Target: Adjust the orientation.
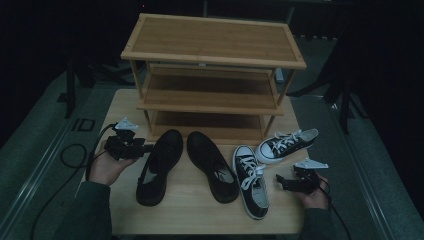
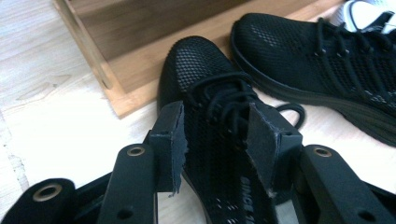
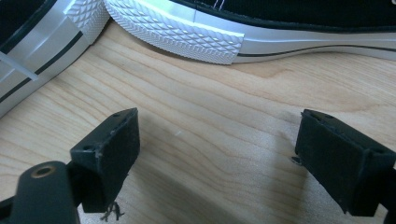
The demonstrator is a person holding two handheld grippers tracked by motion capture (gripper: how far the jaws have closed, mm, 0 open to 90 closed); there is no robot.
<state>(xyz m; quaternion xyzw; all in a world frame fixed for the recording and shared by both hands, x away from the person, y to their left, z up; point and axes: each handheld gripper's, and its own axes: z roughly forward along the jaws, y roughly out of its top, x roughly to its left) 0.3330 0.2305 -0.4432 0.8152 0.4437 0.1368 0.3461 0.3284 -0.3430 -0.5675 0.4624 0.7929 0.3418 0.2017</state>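
On the desk [image 1: 200,220], four shoes are lined before a bare shelf rack [image 1: 212,55].
Left claw [image 2: 217,140] is spread astride the black mesh shoe [image 2: 205,84]; right claw [image 3: 217,158] is spread near the sneakers [image 3: 187,32].

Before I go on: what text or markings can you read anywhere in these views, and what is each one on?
"SINCE 1": white print on the side of the black mesh shoe between the left gripper pads, cut off after the 1.
"ID": pale letters on the floor left of the table, high view.
White-laced canvas sneakers: no readable label.
Wooden rack: no text.
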